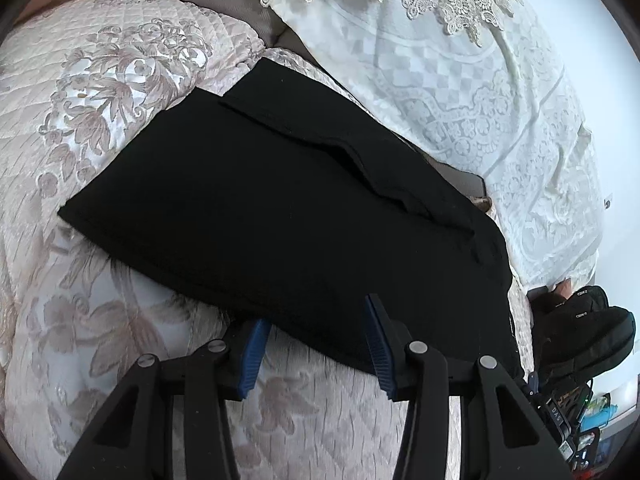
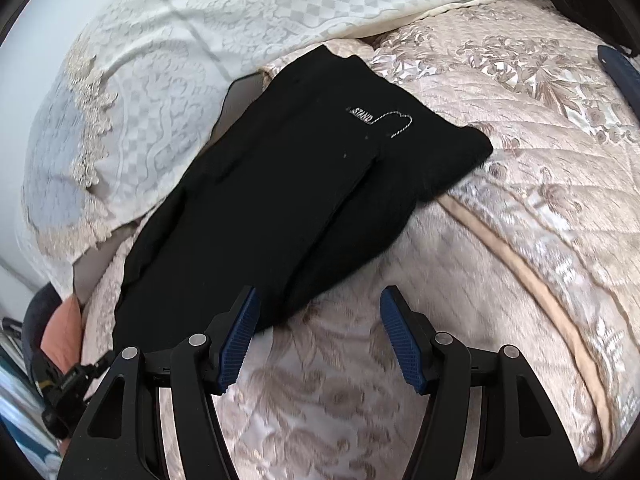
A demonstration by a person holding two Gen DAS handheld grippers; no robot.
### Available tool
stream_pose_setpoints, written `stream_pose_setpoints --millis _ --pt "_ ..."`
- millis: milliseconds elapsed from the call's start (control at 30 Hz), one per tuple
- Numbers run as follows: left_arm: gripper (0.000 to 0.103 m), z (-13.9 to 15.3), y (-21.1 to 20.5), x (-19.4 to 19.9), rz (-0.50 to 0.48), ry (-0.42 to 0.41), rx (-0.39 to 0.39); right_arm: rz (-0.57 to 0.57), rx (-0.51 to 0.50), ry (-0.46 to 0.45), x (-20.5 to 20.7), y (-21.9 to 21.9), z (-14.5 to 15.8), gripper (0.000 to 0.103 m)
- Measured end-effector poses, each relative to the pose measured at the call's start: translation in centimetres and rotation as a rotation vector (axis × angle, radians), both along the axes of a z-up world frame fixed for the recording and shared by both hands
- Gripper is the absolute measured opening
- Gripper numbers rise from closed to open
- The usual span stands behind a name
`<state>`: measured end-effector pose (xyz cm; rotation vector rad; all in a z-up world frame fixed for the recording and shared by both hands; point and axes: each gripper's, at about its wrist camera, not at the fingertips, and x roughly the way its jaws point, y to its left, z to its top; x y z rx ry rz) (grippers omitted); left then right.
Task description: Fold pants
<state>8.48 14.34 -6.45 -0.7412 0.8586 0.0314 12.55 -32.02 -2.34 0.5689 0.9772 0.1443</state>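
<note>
left gripper (image 1: 316, 344): blue-padded fingers spread apart, nothing between them, positioned at the near edge of the black pants (image 1: 288, 208); the right-hand pad overlaps the dark fabric in view, the left-hand pad sits over the bedspread (image 1: 100, 128); contact with the cloth cannot be determined. right gripper (image 2: 320, 336): fingers likewise apart and empty, its left-hand pad at the near end of the pants (image 2: 280, 200), its right-hand pad above bare quilted bedspread (image 2: 520, 220). the pants lie flat on the bed, folded lengthwise into a long dark band with one layer stacked on the other; a seam edge runs along the length. a small label reading "stand" (image 2: 360, 116) with a thin looped cord beside it sits toward the far end in the right wrist view. the bedspread is pale pink, quilted, with a floral pattern. beyond the pants, a white lace-patterned cover (image 1: 460, 100) drapes along the far side, touching the bedspread. a black bag (image 1: 588, 328) rests at the right edge of the left wrist view.
</note>
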Motion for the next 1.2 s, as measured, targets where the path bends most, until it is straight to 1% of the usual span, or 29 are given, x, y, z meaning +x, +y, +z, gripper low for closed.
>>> stream_pose_setpoints --millis 67,100,167,200,233,267,300,367,433,533,633,733,833,967,1100,1200 --pt "0.045 0.0 0.0 0.3 0.002 0.001 0.012 -0.015 0.020 -0.003 0.7 -0.4 -0.2 0.063" --pt "0.043 0.0 0.1 0.4 0.005 0.003 0.020 -0.022 0.029 -0.005 1.0 -0.5 -0.3 0.063" --pt "0.026 -0.1 0.3 0.8 0.017 0.017 0.037 -0.039 0.045 -0.010 1.7 -1.0 -0.4 0.062" --pt "0.022 -0.2 0.5 0.9 0.024 0.019 0.038 -0.050 0.052 -0.010 2.0 -1.2 -0.5 0.057" --pt "0.012 -0.4 0.8 1.0 0.033 0.028 0.037 -0.070 0.050 -0.009 2.4 -1.6 -0.6 0.052" --pt "0.009 -0.7 1.1 1.1 0.039 0.034 0.030 -0.084 0.045 -0.005 2.6 -1.8 -0.8 0.039" --pt "0.007 -0.8 1.4 1.2 0.040 0.031 0.018 -0.099 0.042 0.004 2.8 -2.1 -1.0 0.023" --pt "0.004 -0.8 1.5 1.2 0.032 0.032 0.021 -0.131 0.070 0.025 3.1 -3.2 -1.7 0.007" --pt "0.004 -0.4 1.4 1.0 0.027 0.029 0.033 -0.140 0.119 0.024 2.9 -3.9 -1.9 0.005" --pt "0.004 0.5 1.5 0.2 0.028 0.012 0.042 -0.131 0.116 0.001 2.1 -4.1 -1.0 0.003" --pt "0.004 1.5 1.6 -0.9 0.017 -0.003 0.043 -0.140 0.134 -0.026 0.8 -4.6 0.3 0.002" --pt "0.004 2.6 1.5 -2.6 0.004 -0.015 0.046 -0.148 0.151 -0.036 -0.4 -5.3 1.4 0.002" --pt "0.004 3.3 1.4 -4.7 -0.006 -0.024 0.058 -0.138 0.146 -0.041 -2.2 -5.3 2.6 0.002" --pt "0.004 2.9 1.0 -6.8 -0.038 -0.006 0.065 -0.140 0.142 -0.017 -4.7 -5.6 3.0 0.002" --pt "0.004 1.6 0.4 -7.8 -0.062 0.036 0.073 -0.172 0.137 0.028 -6.9 -6.6 1.9 0.002" --pt "0.004 1.3 -0.2 -8.4 -0.079 0.042 0.087 -0.186 0.138 0.046 -8.0 -6.9 1.7 0.002"
